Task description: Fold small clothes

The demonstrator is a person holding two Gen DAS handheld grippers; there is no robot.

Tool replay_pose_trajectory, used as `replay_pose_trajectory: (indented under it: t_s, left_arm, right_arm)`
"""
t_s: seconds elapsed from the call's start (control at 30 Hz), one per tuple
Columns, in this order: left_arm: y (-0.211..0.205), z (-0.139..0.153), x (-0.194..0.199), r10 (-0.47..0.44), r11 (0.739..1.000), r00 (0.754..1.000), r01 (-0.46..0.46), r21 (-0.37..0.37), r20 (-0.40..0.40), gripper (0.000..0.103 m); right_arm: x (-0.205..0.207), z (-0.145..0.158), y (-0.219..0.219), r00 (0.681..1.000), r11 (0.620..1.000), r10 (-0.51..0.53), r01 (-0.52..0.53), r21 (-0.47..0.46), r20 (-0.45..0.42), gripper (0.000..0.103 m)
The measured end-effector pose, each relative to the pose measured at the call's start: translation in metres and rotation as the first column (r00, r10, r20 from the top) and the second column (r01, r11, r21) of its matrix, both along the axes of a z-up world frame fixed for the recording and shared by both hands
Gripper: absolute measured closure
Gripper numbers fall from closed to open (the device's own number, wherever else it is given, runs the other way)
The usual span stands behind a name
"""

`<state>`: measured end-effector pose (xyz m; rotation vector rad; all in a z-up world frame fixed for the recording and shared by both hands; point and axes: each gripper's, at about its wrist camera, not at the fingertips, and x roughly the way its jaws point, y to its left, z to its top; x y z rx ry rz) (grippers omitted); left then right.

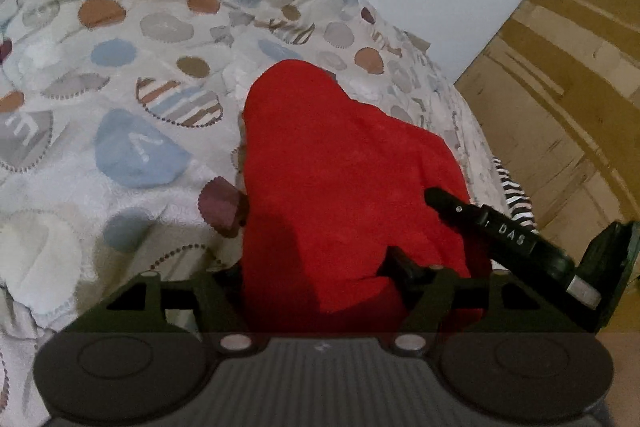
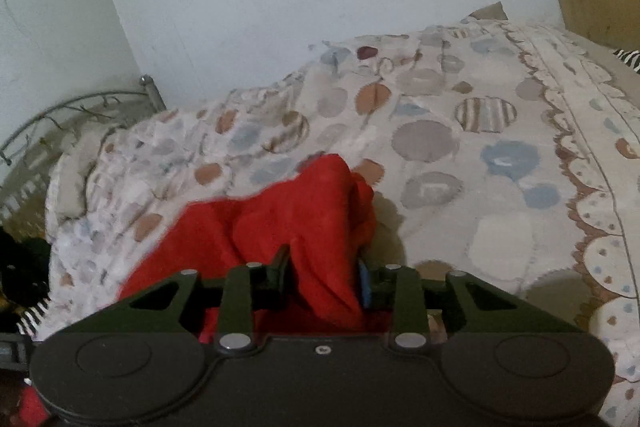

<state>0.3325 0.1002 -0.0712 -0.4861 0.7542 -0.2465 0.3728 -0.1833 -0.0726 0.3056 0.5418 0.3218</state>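
On the bed, over a quilt (image 1: pixel 132 75) patterned with blue, brown and grey rounds, lies a single red garment (image 1: pixel 340 163), the small piece of clothing to be folded. It looks soft and bunched, not flat; no neat fold with squared edges can be seen, so the folding appears to be at an early or middle step, with the flattening and the closing folds left to do. How many folds it already has cannot be told.

In the left wrist view, the garment spreads away from the left tongs (image 1: pixel 316 267) toward the pale wall, with its near end running in between the two fingers. The fingers stand wide and mostly hidden by the cloth; whether they press on it cannot be told. The other tool's black finger crosses the garment's right side.

In the right wrist view, the right tongs (image 2: pixel 324 279) are clenched on a gathered ridge of the garment (image 2: pixel 288 211), one finger at each side of it, and the cloth rises from the quilt (image 2: pixel 460 147) into that grasp. The rest of the garment trails left of the ridge, toward the metal bed frame (image 2: pixel 72 107).
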Motion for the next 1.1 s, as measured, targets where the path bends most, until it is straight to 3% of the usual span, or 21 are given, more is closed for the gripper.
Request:
replay_pose_trajectory:
  t_s: [0.1, 0.27, 0.43, 0.6, 0.8, 1.1]
  left_arm:
    - [-0.008, -0.002, 0.001, 0.008, 0.999, 1.0, -0.009, 0.042, 0.013, 0.021]
    - [-0.003, -0.003, -0.003, 0.034, 0.998, 0.999, -0.035, 0.043, 0.007, 0.014]
    - [-0.01, 0.007, -0.015, 0.089, 0.986, 0.995, -0.095, 0.14, 0.047, 0.001]
    - [-0.013, 0.019, -0.029, 0.137, 0.975, 0.988, -0.147, 0.168, 0.072, 0.001]
    - [-0.026, 0.041, -0.056, 0.145, 0.959, 0.976, -0.18, 0.219, 0.164, 0.001]
    - [-0.035, 0.081, -0.096, 0.143, 0.955, 0.961, -0.196, 0.221, 0.235, 0.001]
  right_arm:
    - [0.0, -0.004, -0.003, 1.0, 1.0, -0.01, 0.01, -0.015, -0.011, 0.063]
    - [-0.003, -0.007, -0.005, 1.0, 0.999, -0.008, 0.008, -0.048, 0.001, 0.056]
    - [-0.01, -0.002, -0.003, 1.0, 0.997, -0.005, 0.006, -0.078, 0.017, 0.047]
    - [-0.027, 0.004, -0.006, 0.999, 0.995, -0.012, 0.016, -0.103, 0.037, 0.027]
    - [-0.056, 0.019, -0.016, 0.997, 0.991, -0.026, 0.036, -0.129, 0.076, 0.011]
    - [-0.113, 0.066, -0.025, 0.979, 0.987, -0.022, 0.054, -0.151, 0.204, 0.001]
